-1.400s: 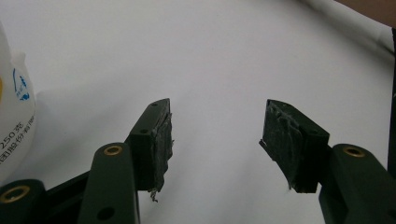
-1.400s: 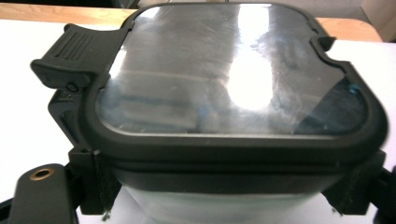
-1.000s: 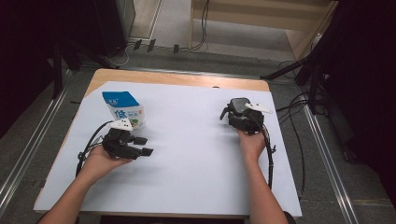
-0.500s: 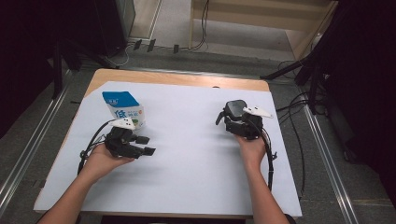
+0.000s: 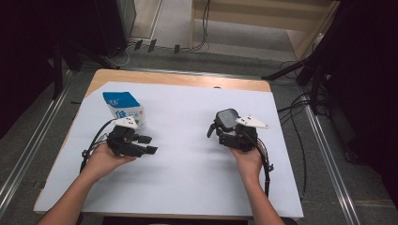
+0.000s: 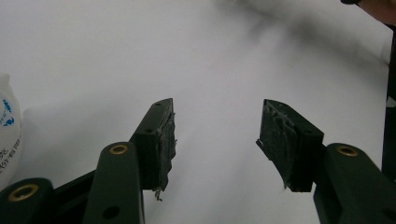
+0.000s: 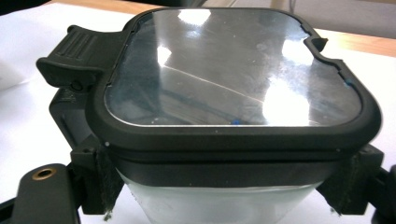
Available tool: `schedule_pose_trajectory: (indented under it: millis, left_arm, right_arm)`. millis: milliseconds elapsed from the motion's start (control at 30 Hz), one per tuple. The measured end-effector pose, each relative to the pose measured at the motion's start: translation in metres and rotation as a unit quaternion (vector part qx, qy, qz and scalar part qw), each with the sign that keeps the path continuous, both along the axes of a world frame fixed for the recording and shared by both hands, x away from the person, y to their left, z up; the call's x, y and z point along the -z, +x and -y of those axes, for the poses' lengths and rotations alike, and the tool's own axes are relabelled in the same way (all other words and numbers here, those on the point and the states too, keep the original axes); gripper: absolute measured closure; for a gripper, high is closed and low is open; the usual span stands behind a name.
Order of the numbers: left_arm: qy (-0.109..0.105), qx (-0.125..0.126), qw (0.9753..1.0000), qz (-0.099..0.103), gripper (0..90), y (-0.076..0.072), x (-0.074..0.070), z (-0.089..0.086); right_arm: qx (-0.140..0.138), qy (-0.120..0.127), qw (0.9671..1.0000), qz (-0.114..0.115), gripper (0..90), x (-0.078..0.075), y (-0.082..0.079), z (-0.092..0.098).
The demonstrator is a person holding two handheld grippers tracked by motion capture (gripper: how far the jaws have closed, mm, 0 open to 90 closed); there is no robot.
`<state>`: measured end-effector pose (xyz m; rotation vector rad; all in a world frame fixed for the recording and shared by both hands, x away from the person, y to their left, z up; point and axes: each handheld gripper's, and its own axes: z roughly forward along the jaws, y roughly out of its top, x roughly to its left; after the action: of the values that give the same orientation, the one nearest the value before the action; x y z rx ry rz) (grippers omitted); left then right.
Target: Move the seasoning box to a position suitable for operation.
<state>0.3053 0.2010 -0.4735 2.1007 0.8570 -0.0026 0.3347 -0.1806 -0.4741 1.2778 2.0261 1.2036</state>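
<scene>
Bench (image 5: 187, 187) — white sheet over a wood top, wood strip showing along the far edge. My forearms come in from the near side, one claw in each hand.

Milk carton (image 5: 124, 108), blue and white w/ gable top, stands upright on the far-left part of the sheet. It's just beyond my left claw, close by — can't tell if touching. In the left gripper view its white side w/ blue print shows at the left edge (image 6: 8, 135).

Container w/ dark lid (image 5: 227, 118) — clear body, squarish black-rimmed lid w/ glossy see-thru panel and a latch tab at one corner. It's on the right half of the bench, well apart from the carton, sitting in my right claw. Right gripper view: lid (image 7: 233, 79) fills most of the frame, clear wall below it, lid on.

Right claw (image 5: 224, 136) — pinching the container: pads pressed on both sides just under the lid rim, seen in the right gripper view at (image 7: 224, 196). Grey plate on top points right.

Left claw (image 5: 146, 144) — spread wide, nothing between the pads; left gripper view (image 6: 215, 140) shows bare white sheet in the gap. Pads (image 6: 166, 140) look worn, frayed at the edges. Claw aims toward bench centre, low over the sheet.
</scene>
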Motion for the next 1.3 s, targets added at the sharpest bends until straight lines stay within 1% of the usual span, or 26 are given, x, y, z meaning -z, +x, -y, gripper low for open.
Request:
schedule_pose_trajectory:
  millis: [33,133,167,233,267,333,400,433,533,567,600,633,700,733,800,833,900,967,1067,1133,1167,1300]
  left_arm:
    - [0.0,0.004,1.0,0.0,46.9,0.0,0.001,0.001]
    - [0.002,0.004,1.0,0.0,46.4,0.001,0.001,0.001]
    - [0.003,0.004,1.0,-0.001,46.4,0.001,0.001,0.0]
    - [0.0,0.004,1.0,-0.001,46.3,0.001,0.0,-0.001]
    - [-0.004,0.001,1.0,0.0,46.2,0.001,0.0,-0.001]
    - [-0.003,0.0,1.0,-0.002,46.1,0.001,0.0,-0.002]
    - [0.001,0.001,1.0,-0.001,46.0,0.001,0.0,-0.003]
    - [0.002,0.002,1.0,0.0,45.5,0.001,0.001,-0.003]
    - [-0.001,0.002,1.0,-0.002,45.0,0.0,0.001,-0.004]
    - [0.0,0.003,1.0,-0.003,44.3,0.0,0.001,-0.004]
    - [0.0,0.001,1.0,-0.002,44.3,0.0,0.001,-0.004]
    - [0.0,0.001,1.0,-0.002,44.0,0.0,0.001,-0.005]
    - [-0.001,-0.002,1.0,-0.004,43.9,-0.001,0.001,-0.006]
    - [-0.002,-0.001,1.0,-0.003,43.9,-0.001,0.001,-0.007]
    - [-0.003,-0.003,1.0,-0.004,43.7,-0.001,0.001,-0.008]
    - [-0.004,-0.005,1.0,-0.004,43.7,-0.001,0.001,-0.008]
    - [-0.004,-0.005,1.0,-0.004,43.6,-0.001,0.001,-0.01]
    - [-0.003,-0.006,1.0,-0.004,43.5,-0.002,0.001,-0.01]
    - [-0.005,-0.006,1.0,-0.004,43.5,-0.002,0.001,-0.011]
    - [-0.005,-0.007,1.0,-0.002,43.5,-0.001,0.002,-0.011]
    - [-0.005,-0.007,1.0,-0.002,43.5,-0.001,0.002,-0.011]
    - [-0.005,-0.007,1.0,-0.003,43.5,-0.001,0.003,-0.009]
  right_arm:
    - [-0.005,-0.001,1.0,0.0,16.5,0.0,-0.002,-0.002]
    - [-0.017,0.004,0.9998,-0.004,16.4,0.002,-0.008,-0.008]
    - [-0.017,0.004,0.9998,-0.004,16.4,0.002,-0.008,-0.008]
    - [-0.026,0.002,0.9997,-0.005,16.4,0.003,-0.01,-0.014]
    - [-0.036,0.002,0.9993,-0.005,16.5,0.004,-0.011,-0.02]
    - [-0.04,0.003,0.9992,-0.007,16.4,0.005,-0.011,-0.024]
    - [-0.051,0.001,0.9987,-0.007,16.4,0.007,-0.012,-0.031]
    - [-0.062,-0.002,0.998,-0.009,16.4,0.009,-0.013,-0.038]
    - [-0.072,-0.001,0.9973,-0.011,16.4,0.011,-0.013,-0.045]
    - [-0.082,0.002,0.9966,-0.015,16.4,0.014,-0.013,-0.052]
    - [-0.082,0.002,0.9966,-0.015,16.4,0.014,-0.013,-0.052]
    - [-0.09,0.002,0.9958,-0.016,16.5,0.016,-0.013,-0.059]
    - [-0.099,0.0,0.995,-0.017,16.4,0.018,-0.013,-0.066]
    - [-0.099,0.0,0.995,-0.017,16.4,0.018,-0.013,-0.066]
    - [-0.11,0.0,0.9938,-0.017,16.4,0.021,-0.014,-0.076]
    - [-0.11,0.0,0.9938,-0.017,16.4,0.021,-0.014,-0.076]
    - [-0.119,0.0,0.9927,-0.019,16.5,0.023,-0.015,-0.082]
    - [-0.13,-0.008,0.9913,-0.017,16.4,0.026,-0.016,-0.089]
    - [-0.132,-0.011,0.991,-0.017,16.4,0.029,-0.017,-0.093]
    - [-0.134,-0.018,0.9906,-0.019,16.4,0.035,-0.016,-0.095]
    - [-0.134,-0.019,0.9906,-0.014,16.4,0.036,-0.017,-0.096]
    - [-0.135,-0.021,0.9906,-0.006,16.4,0.037,-0.019,-0.096]
